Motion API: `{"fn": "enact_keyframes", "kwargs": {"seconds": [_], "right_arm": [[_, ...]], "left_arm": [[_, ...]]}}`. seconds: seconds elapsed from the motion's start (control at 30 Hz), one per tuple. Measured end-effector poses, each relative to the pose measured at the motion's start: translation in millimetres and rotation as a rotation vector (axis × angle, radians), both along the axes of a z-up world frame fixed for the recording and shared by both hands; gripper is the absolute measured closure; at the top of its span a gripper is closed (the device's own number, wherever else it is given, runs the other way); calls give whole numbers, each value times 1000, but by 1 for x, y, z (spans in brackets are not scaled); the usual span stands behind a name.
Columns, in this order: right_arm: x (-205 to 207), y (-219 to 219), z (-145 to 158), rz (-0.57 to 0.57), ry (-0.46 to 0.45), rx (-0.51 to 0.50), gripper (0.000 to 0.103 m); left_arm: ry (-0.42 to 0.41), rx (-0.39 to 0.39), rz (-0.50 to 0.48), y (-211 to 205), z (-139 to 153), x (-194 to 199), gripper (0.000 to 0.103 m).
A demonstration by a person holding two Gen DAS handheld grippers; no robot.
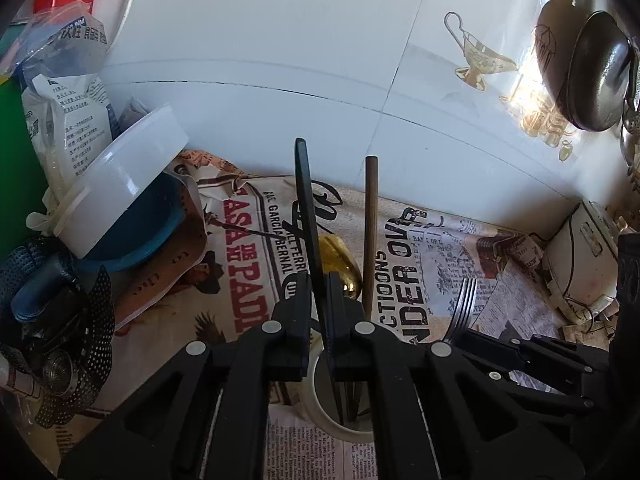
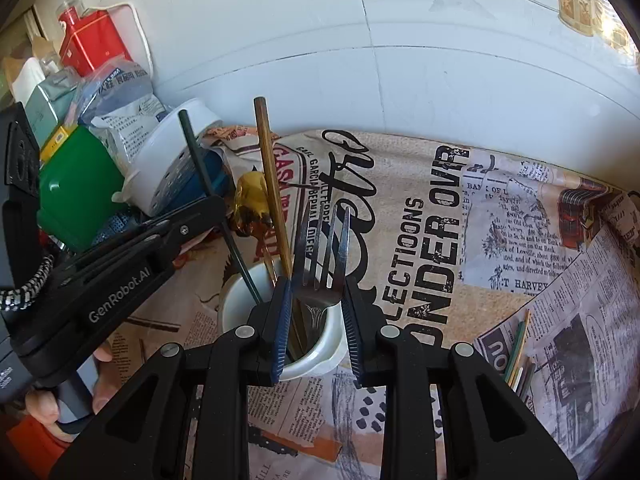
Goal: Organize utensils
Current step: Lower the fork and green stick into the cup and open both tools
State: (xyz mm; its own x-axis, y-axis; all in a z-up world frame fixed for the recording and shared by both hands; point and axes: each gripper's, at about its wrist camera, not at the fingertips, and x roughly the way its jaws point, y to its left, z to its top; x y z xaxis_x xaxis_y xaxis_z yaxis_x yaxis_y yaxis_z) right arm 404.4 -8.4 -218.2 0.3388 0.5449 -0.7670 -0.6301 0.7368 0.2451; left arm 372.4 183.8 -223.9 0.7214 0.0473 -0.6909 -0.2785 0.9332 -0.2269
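Looks like a home kitchen counter: white wall tiles (image 1: 280, 40) with gold teapot decals (image 1: 480, 60), a metal ladle (image 1: 596, 72) hanging on the wall, newspaper-print liner (image 2: 440, 220) on the counter, food bags (image 1: 68, 112), and a white cup (image 2: 320, 344) full of cutlery.

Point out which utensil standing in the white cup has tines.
The silver fork, tines up between the right gripper's pads. The flat black utensil, brown chopstick and gold spoon have none.
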Motion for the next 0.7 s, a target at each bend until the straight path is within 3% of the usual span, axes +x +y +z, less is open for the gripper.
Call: {"fn": "enact_keyframes", "kwargs": {"seconds": [0.33,0.7], "right_arm": [[-7,0,6,28,-4,-20,79],[-26,-21,41,46,-68,15,78]], "left_arm": [[50,32,4,-4,10,-17,97],[7,89,4,-22,45,-52,72]]}}
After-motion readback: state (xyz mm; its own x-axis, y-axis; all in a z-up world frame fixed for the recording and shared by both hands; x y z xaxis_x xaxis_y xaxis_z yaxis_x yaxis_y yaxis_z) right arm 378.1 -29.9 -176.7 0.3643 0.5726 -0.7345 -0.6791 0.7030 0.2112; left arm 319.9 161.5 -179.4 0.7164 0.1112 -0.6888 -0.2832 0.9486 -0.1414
